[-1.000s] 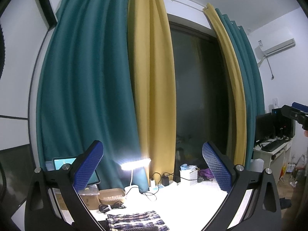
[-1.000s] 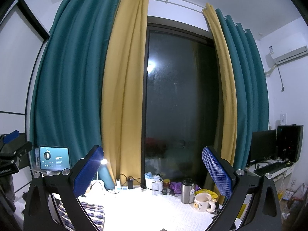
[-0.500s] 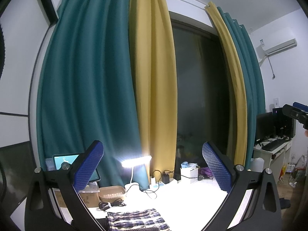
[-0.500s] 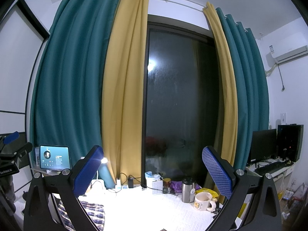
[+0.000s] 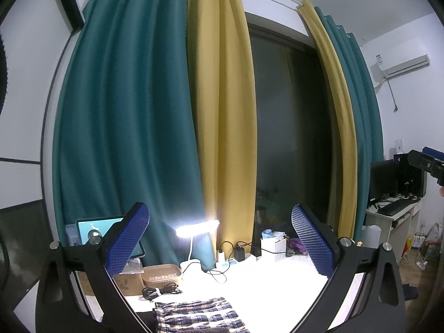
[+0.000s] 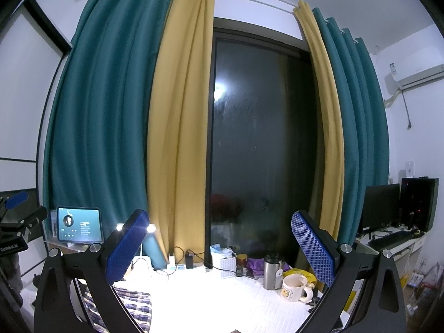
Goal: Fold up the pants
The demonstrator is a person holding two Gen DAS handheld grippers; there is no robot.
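Only the right wrist view showed a cartoon mug (image 6: pixel 293 287); the plaid pants (image 5: pixel 197 315) lay below both raised grippers, whose jaws stood wide apart, empty.

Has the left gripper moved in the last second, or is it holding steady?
Yes. The left gripper has tipped slightly downward: against the fixed desk lamp, which now sits higher in the left wrist view, and more of the plaid pants shows at the bottom.

Both wrist cameras sit above the near edge of the white table (image 5: pixel 266 285), looking level across it toward the curtains (image 6: pixel 177 127) and dark window (image 6: pixel 258 149). Both views share the tablet (image 5: pixel 95 229), the lamp (image 5: pixel 197 226) and the plaid pants (image 5: pixel 199 316); the right view looks from further right.
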